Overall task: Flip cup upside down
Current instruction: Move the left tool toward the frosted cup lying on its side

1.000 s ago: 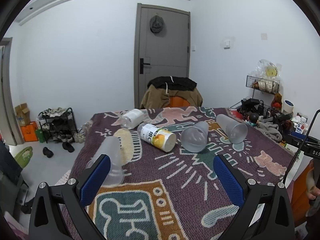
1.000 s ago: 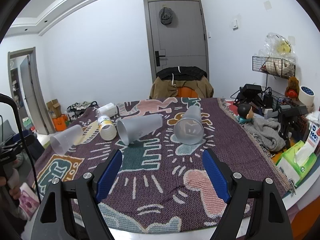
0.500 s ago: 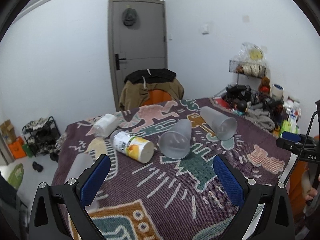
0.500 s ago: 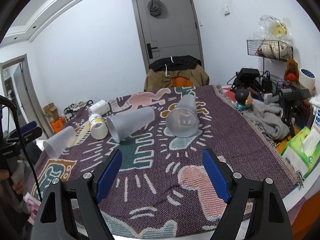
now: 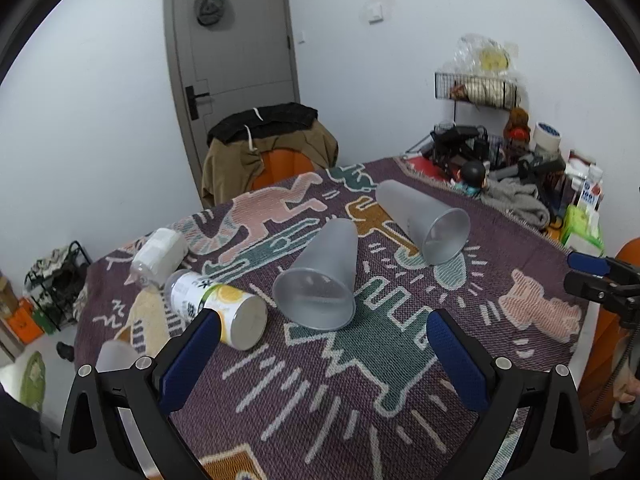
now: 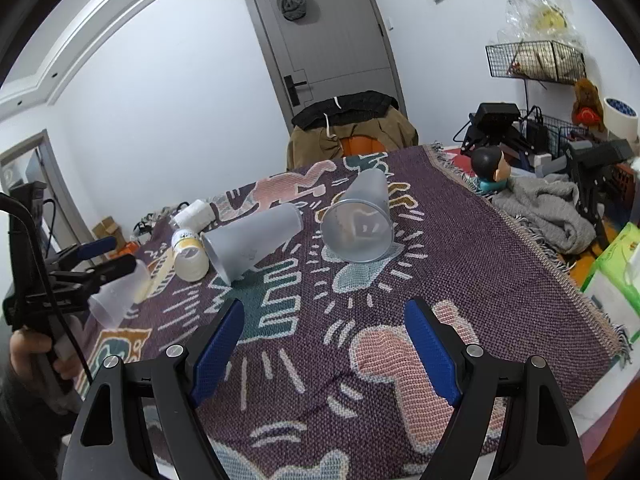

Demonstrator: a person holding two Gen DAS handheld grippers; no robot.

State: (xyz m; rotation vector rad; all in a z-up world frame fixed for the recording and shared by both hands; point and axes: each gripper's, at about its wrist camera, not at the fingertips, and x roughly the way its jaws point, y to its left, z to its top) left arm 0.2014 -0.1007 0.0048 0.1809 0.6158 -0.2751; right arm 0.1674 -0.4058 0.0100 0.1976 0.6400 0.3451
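The patterned blanket (image 5: 400, 360) covers the table and everything on it lies toppled. Two frosted cups lie on their sides: the middle cup (image 5: 320, 276) points its mouth at my left gripper (image 5: 320, 340), and the far cup (image 6: 360, 220) opens toward my right gripper (image 6: 324, 332). Both grippers hang above the cloth with blue pads spread wide, holding nothing. A third cup (image 6: 118, 296) stands mouth down by the left edge, so I judge that one finished. A juice can (image 5: 218, 310) lies just beside the middle cup, and a small bottle (image 5: 160, 254) lies behind it. To do this well I'd come at the middle cup's wall near the narrow base, square across it, close gently so the thin plastic doesn't buckle, then roll my wrist until the rim lands flat, keeping clear of the can
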